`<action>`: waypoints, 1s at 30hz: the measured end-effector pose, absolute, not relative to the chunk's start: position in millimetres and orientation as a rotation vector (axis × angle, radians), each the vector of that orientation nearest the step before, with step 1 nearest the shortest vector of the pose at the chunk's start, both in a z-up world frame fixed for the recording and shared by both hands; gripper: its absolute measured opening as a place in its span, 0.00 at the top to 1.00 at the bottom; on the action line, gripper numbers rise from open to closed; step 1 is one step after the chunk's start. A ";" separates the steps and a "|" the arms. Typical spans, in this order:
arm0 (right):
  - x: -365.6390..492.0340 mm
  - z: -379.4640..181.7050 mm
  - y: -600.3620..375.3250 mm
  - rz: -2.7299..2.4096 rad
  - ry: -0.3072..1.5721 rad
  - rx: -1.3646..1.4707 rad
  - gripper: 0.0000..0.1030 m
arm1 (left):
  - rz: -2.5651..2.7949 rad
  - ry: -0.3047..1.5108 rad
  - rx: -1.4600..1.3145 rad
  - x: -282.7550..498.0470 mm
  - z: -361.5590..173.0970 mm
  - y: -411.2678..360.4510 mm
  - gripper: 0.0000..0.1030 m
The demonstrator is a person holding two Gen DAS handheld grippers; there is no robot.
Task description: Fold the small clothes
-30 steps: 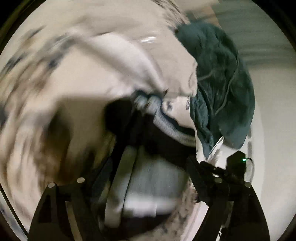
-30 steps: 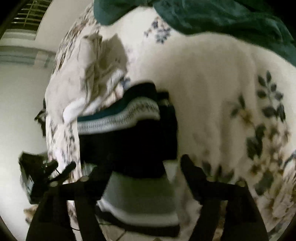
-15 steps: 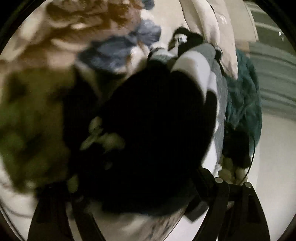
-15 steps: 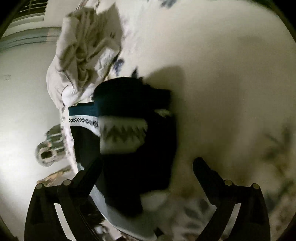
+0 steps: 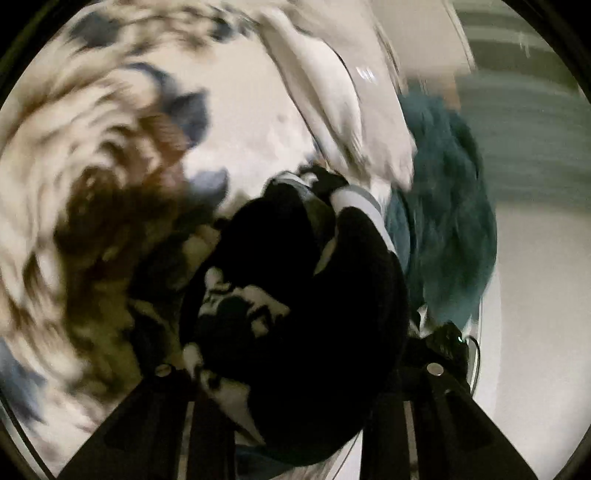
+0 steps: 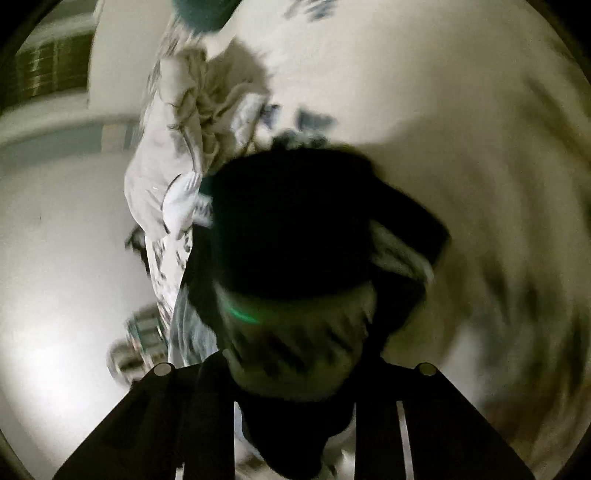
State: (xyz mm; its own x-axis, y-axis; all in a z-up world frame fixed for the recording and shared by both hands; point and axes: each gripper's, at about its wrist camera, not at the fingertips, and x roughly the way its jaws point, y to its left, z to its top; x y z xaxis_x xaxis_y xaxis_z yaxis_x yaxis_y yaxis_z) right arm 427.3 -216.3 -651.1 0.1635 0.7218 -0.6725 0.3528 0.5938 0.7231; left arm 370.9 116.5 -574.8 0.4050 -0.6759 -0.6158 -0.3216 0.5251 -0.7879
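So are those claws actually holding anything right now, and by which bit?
Both seem to grip the dark patterned garment: the right claw at its pale patterned edge, the left claw at a dark fold.

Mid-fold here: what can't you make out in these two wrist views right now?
- Left claw: the dark patterned garment covers its fingertips; grip unclear.
- Right claw: same garment fills the gap.
- Floral bedspread: motion-blurred in the left view.
- Teal cloth: cut off by the top edge, right view.

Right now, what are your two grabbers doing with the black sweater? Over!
Both grippers, left and right, shut on the black sweater. Sweater bunched over the flowered bedspread. White clothes and teal garment alongside, not blocking.
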 end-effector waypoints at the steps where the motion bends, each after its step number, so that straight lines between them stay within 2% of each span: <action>1: 394.4 -639.1 -221.9 0.282 1.424 1.001 0.77 | -0.331 1.241 -1.004 374.5 -574.5 119.2 0.76; 2: 367.0 -630.9 -224.7 0.246 1.416 1.018 0.77 | -0.375 1.310 -0.961 379.1 -577.8 117.3 0.74; 4: 317.2 -627.3 -227.4 0.174 1.428 1.035 0.77 | -0.398 1.424 -0.856 382.5 -588.2 111.9 0.61; 5: 301.0 -633.8 -227.8 0.155 1.455 1.034 0.76 | -0.384 1.481 -0.792 382.6 -596.0 109.2 0.59; 7: 278.1 -664.1 -222.2 0.114 1.551 1.038 0.67 | -0.356 1.538 -0.736 375.4 -605.8 106.7 0.48; 9: 270.7 -683.5 -226.5 0.087 1.608 1.046 0.49 | -0.344 1.503 -0.697 364.9 -598.5 104.7 0.40; 11: 273.6 -678.0 -233.1 0.099 1.623 0.959 0.40 | -0.313 1.457 -0.670 351.0 -581.4 103.5 0.32; 13: 276.1 -660.5 -242.1 0.107 1.622 0.834 0.39 | -0.260 1.393 -0.639 337.8 -563.3 102.7 0.21; 14: 277.3 -650.9 -246.2 0.113 1.631 0.780 0.39 | -0.230 1.375 -0.630 331.5 -556.2 104.9 0.20; 18: 290.5 -610.4 -257.8 0.147 1.606 0.561 0.38 | -0.106 1.282 -0.733 325.4 -553.8 126.8 0.20; 23: 364.5 -574.6 -241.4 0.220 1.485 0.388 0.38 | -0.019 1.233 -0.781 354.8 -582.7 142.3 0.23; 25: 399.0 -577.6 -225.6 0.260 1.448 0.351 0.38 | -0.054 1.213 -0.771 364.3 -588.9 136.6 0.61; 26: 411.4 -581.1 -219.5 0.270 1.443 0.333 0.38 | -0.053 1.219 -0.740 367.7 -589.6 131.9 0.62; 28: 444.2 -596.6 -197.3 0.291 1.446 0.286 0.39 | -0.068 1.197 -0.703 371.8 -586.2 125.8 0.73; 30: 462.4 -619.1 -181.5 0.315 1.488 0.277 0.41 | -0.069 1.189 -0.707 370.0 -581.7 127.5 0.75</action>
State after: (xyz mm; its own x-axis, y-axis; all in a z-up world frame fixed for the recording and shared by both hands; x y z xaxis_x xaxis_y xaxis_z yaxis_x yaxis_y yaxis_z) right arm 462.4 -181.5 -619.1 0.0557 0.3720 -0.9265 -0.0359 0.9281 0.3705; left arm 370.0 127.5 -581.7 0.3972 -0.4064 -0.8228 -0.3086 0.7853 -0.5368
